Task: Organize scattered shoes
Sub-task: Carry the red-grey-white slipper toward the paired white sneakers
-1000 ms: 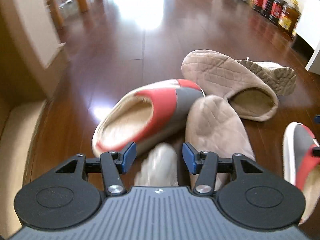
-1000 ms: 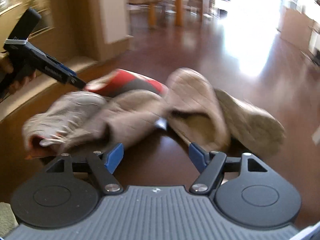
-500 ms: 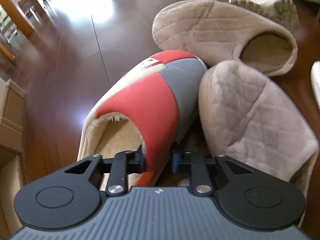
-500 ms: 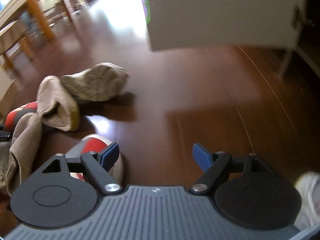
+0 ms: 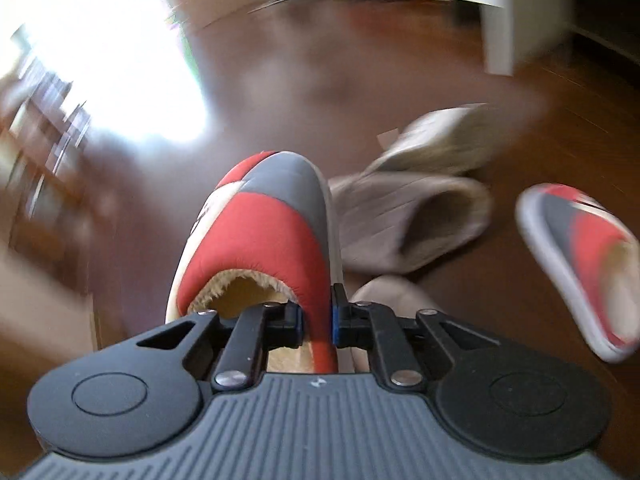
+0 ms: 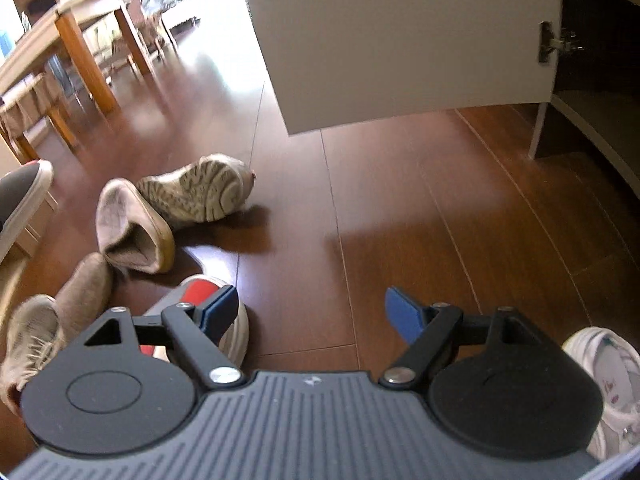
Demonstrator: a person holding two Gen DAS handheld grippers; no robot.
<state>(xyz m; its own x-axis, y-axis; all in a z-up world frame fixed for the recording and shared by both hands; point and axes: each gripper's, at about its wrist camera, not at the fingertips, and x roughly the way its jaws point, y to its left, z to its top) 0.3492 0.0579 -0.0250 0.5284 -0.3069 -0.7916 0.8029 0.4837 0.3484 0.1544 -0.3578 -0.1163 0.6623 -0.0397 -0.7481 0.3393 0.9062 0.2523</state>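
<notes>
My left gripper point(image 5: 316, 322) is shut on the side wall of a red and grey slipper point(image 5: 272, 220) and holds it above the floor. Its twin, a second red and grey slipper point(image 5: 580, 256), lies at the right and shows under my right gripper point(image 6: 200, 296). My right gripper point(image 6: 310, 312) is open and empty above the floor. A beige quilted slipper point(image 5: 416, 224) point(image 6: 128, 232) lies open-end up, with another beige slipper point(image 6: 84, 292) beside it. A beige sneaker point(image 6: 200, 188) lies on its side, sole showing.
A white cabinet door point(image 6: 400, 40) stands open over the dark wood floor point(image 6: 420, 220), with the dark cabinet interior point(image 6: 600, 80) at the right. A white patterned shoe point(image 6: 612, 384) lies at the lower right. A wooden table and chairs point(image 6: 72, 56) stand at the far left.
My left gripper has lifted the red and grey slipper off the pile and swung it round. My right gripper has stayed open and come slightly closer to the second red slipper.
</notes>
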